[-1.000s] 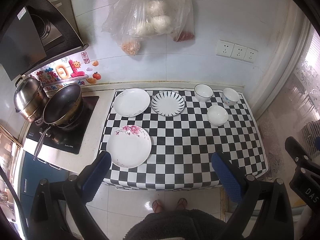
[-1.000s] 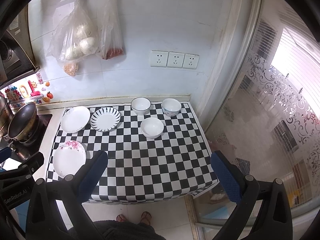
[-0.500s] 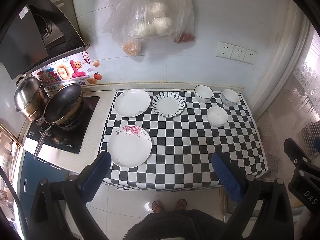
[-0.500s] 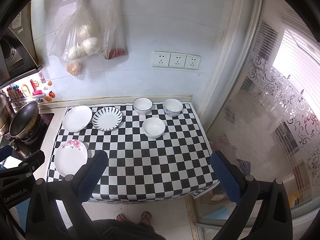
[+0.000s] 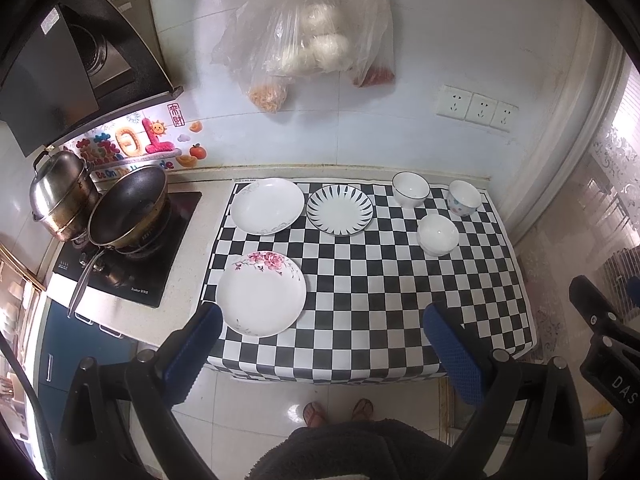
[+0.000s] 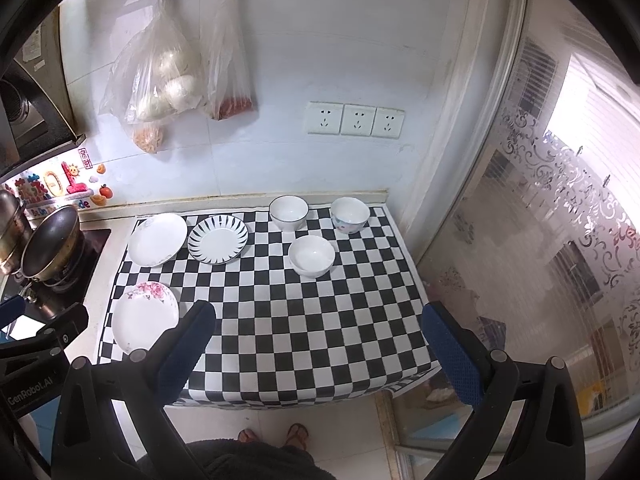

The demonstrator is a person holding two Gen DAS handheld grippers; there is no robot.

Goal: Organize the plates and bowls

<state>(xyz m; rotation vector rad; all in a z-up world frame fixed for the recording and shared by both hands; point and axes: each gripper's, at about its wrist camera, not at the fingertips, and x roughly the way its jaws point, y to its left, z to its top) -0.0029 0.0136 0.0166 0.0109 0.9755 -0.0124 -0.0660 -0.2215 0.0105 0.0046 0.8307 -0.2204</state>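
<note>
On the black-and-white checkered countertop mat (image 5: 360, 280), three plates and three bowls sat apart.

Both the left gripper (image 5: 320, 344) and right gripper (image 6: 320, 344) hung high above, spread wide and empty. A pink-flowered white plate (image 5: 261, 294) lay nearest; a plain white plate (image 5: 267, 205) and black-striped plate (image 5: 339, 209) sat behind, beside a dark-rimmed bowl (image 5: 410, 189), dotted bowl (image 5: 464, 197) and plain white bowl (image 5: 437, 234).

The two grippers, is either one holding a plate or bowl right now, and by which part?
Nothing is held. The left gripper and the right gripper are both open, with only the checkered counter showing between the fingers.
</note>
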